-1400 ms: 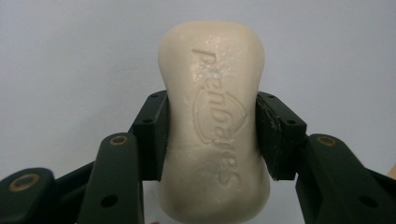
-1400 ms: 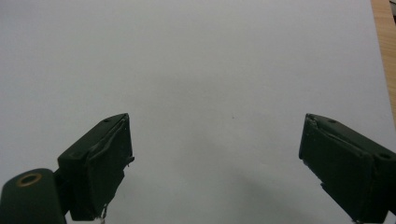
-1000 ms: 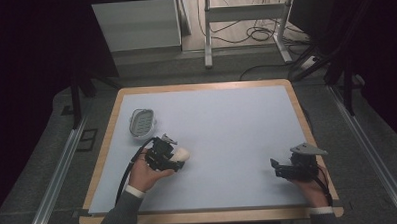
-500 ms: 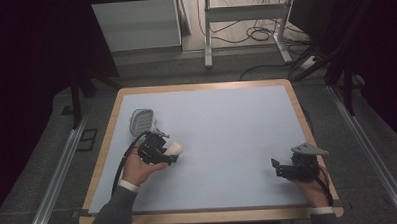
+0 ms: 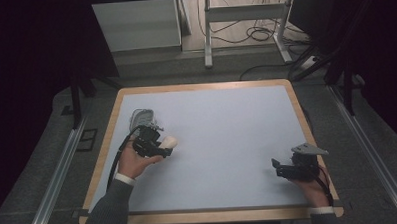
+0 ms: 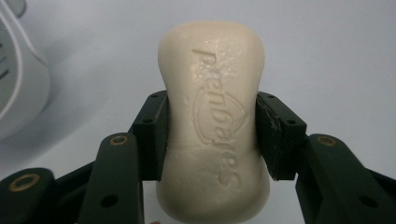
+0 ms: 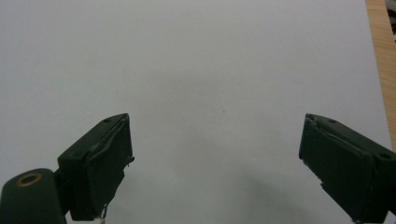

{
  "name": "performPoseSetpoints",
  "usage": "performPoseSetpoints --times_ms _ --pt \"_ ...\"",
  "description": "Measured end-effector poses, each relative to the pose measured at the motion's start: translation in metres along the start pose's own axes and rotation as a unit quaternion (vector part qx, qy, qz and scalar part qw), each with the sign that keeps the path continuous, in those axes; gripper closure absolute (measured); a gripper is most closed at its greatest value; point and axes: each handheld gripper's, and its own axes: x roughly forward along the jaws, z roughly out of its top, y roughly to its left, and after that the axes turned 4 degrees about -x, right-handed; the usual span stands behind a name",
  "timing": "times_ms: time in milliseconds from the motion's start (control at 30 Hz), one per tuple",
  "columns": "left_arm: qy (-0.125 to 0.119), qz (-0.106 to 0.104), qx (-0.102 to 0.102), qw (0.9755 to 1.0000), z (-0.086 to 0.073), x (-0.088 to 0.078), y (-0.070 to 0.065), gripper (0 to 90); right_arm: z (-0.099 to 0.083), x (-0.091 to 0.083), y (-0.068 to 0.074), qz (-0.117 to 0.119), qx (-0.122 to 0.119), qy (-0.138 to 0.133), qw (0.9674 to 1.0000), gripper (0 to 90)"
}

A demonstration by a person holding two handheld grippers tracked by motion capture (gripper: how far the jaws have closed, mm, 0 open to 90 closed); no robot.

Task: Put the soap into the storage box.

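Left black two-jaw gripper [image 5: 163, 146] is clamping something just beside the grey soap dish [image 5: 141, 117]; right black two-jaw gripper [image 5: 280, 170] is resting wide open, well apart from it.

A pale blue-grey tabletop [image 5: 222, 121] with a light wooden rim [image 5: 201, 86] is seen at the middle of the high view. It is surrounded by grey carpeted floor [image 5: 47, 137], on which two metal rails [image 5: 56, 179] are laid, one along each side. Behind the tabletop a white cabinet [image 5: 136, 25] is set, and beside it the white metal legs of a frame [image 5: 208, 31] are planted. Black cables [image 5: 256, 35] are coiled on the floor between those legs. The far left and right corners are left in deep shadow, while the tabletop is evenly lit.
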Motion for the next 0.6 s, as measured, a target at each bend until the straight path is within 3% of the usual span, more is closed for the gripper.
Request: performPoseSetpoints --times_ms 600 --pt "-0.008 0.005 -0.024 0.9997 0.006 -0.004 0.021 49.3 -0.001 0.002 -0.001 -0.002 0.002 0.004 1.0000 9.3"
